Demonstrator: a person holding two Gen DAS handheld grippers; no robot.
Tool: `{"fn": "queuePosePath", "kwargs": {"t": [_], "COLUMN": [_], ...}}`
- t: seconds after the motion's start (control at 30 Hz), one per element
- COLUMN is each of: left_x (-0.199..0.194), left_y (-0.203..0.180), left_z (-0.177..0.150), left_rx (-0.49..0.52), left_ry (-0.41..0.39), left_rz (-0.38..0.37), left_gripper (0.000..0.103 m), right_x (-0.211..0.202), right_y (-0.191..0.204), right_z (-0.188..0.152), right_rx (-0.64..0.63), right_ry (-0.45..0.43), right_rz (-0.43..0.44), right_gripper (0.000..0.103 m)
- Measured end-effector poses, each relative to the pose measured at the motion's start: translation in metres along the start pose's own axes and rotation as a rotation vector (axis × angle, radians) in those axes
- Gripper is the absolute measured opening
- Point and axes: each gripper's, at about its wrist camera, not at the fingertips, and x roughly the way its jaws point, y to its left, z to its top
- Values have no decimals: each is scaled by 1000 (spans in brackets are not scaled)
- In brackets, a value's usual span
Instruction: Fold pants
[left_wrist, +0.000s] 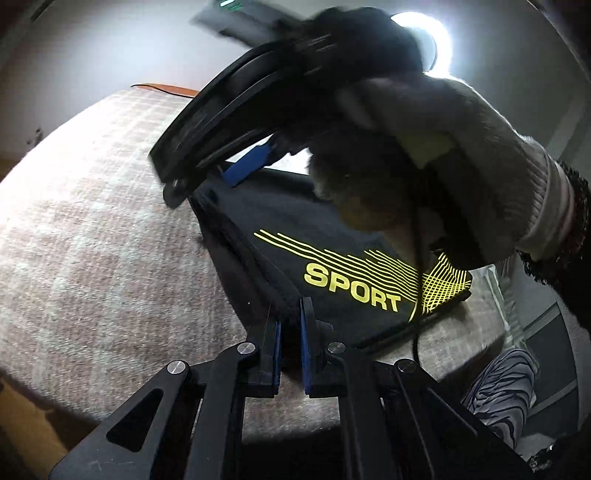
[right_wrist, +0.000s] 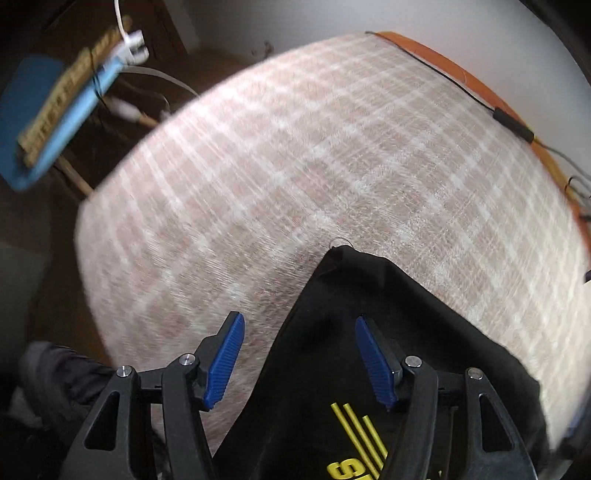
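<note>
The black pants (left_wrist: 295, 236) with a yellow SPORT print lie folded into a compact stack on the checked pink blanket (left_wrist: 92, 229). My left gripper (left_wrist: 290, 314) is shut on the near edge of the pants. In the left wrist view my right gripper (left_wrist: 236, 173) hovers over the stack's far end, held by a gloved hand (left_wrist: 461, 155). In the right wrist view my right gripper (right_wrist: 299, 336) is open and empty above a corner of the pants (right_wrist: 369, 314).
The blanket (right_wrist: 295, 166) covers a table with an orange edge (right_wrist: 461, 70) and a black cable (right_wrist: 513, 125) at the far side. A blue object (right_wrist: 48, 122) and white cables lie off the table's left. A striped cloth (left_wrist: 502, 391) hangs at the right.
</note>
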Motion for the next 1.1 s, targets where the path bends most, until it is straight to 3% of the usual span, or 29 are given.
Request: {"fn": "queuePosePath", "kwargs": {"t": [0.1,0.17,0.33,0.4,0.5,0.63,0.87,0.93,0.97,1.0,1.03,1.1], "left_x": [0,1,0,-1,-6,-6,5,3,2,2,1,1], "left_y": [-2,-5,-8,-6,-2,0,21,30,33,34,35,35], "left_z": [0,0,3,2,1,-3,-8,-8,-8,-9,-10,-12], "left_rx": [22,32,46,40,37,23,-80,-141,-160,-167,-165,-145], "left_ry": [1,4,4,2,-5,10,47,41,36,29,20,15], "left_rz": [-4,-13,-9,-1,41,145,242,216,191,167,149,130], "left_gripper": [6,6,6,6,7,25,27,28,28,28,27,24], "right_x": [11,18,14,12,4,-8,-7,-1,3,7,10,13], "right_y": [4,5,-6,-13,-32,-52,-58,-49,-44,-42,-37,-26], "right_z": [0,-2,-11,-13,-14,-24,-22,-15,-12,-9,-5,0], "right_rx": [-24,-37,-2,10,54,98,106,104,104,104,104,73], "right_ry": [50,70,41,27,-13,-55,-66,-57,-46,-25,-14,-4], "right_rz": [-56,-84,-50,-38,8,75,122,134,135,126,115,69], "right_gripper": [52,51,25,8,3,2,4,8,16,41,49,52]}}
